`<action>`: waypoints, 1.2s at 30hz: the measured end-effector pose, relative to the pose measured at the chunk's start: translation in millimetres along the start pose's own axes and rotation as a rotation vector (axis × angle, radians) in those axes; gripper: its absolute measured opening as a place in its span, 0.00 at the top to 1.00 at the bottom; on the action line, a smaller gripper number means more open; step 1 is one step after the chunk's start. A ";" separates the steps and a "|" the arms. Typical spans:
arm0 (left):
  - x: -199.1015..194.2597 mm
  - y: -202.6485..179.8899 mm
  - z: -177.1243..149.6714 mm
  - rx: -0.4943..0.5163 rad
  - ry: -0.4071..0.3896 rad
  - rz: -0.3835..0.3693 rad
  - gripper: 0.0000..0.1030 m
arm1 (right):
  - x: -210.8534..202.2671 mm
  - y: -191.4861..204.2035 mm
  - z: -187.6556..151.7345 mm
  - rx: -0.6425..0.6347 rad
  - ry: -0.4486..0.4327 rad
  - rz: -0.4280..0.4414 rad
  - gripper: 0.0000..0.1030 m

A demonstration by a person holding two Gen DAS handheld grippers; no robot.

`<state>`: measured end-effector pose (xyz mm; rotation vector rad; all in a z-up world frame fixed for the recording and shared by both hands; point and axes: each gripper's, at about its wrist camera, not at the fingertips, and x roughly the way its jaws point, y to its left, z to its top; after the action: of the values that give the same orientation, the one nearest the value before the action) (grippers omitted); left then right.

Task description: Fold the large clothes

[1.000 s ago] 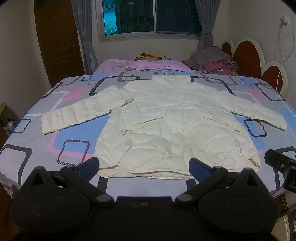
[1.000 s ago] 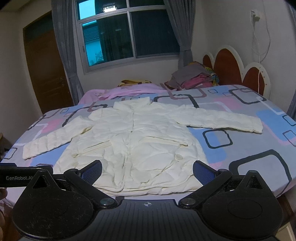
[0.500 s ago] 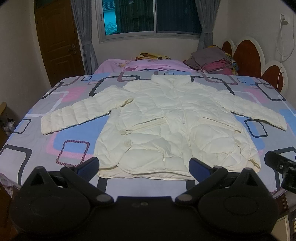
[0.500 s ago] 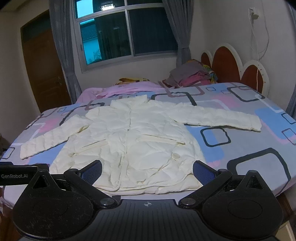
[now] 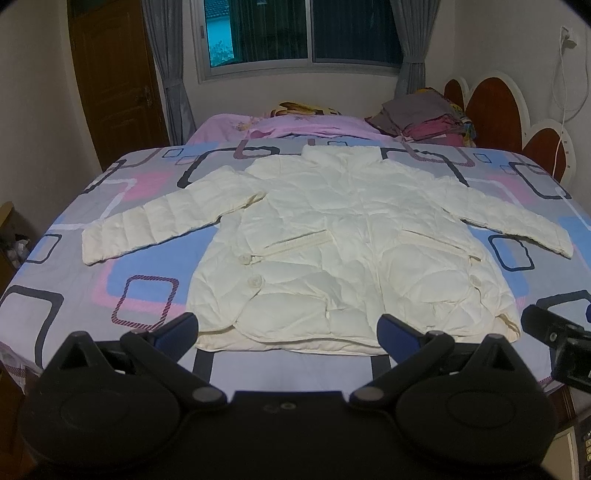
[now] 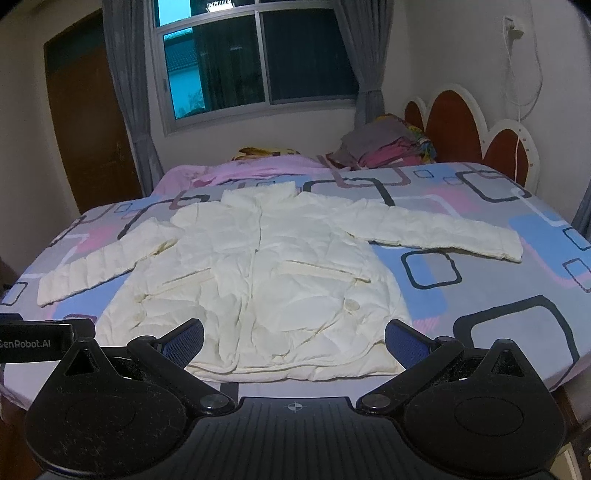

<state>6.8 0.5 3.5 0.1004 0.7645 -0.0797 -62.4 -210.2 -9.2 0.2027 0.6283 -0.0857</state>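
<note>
On a bed with a sheet of blue, pink and grey squares lies a cream puffer jacket, spread flat with its front up. Its collar points toward the window on the far wall, and its hem lies near the bed's closest edge. Both sleeves are stretched out sideways from the jacket's body, one to each side, resting on the sheet.

Just in front of the jacket's hem, the left gripper hovers with its two blue-padded fingers spread wide apart, grasping nothing. The right gripper hovers beside it, just short of the hem, and its fingers are likewise spread wide and empty. Neither one touches the jacket.

Beyond the jacket's collar, a pink blanket lies across the far end of the bed. To the right of the collar, near a rounded brown headboard, sits a pile of what seem to be folded clothes. Far to the left of the jacket stands a dark wooden door.
</note>
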 end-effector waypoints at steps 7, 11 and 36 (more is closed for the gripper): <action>0.0 -0.1 0.0 0.001 0.001 0.000 0.00 | -0.2 -1.0 0.0 0.004 -0.002 -0.003 0.00; -0.2 0.3 -0.8 0.001 0.002 0.000 0.00 | -0.4 -0.7 0.6 0.004 -0.003 -0.004 0.00; 13.2 1.5 1.2 -0.013 0.030 0.014 0.00 | 4.0 -1.2 6.6 0.019 -0.008 -0.007 0.00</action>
<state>17.3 1.4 -4.7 0.0946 0.7936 -0.0604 -55.6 -212.9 -6.6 0.2186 0.6208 -0.0995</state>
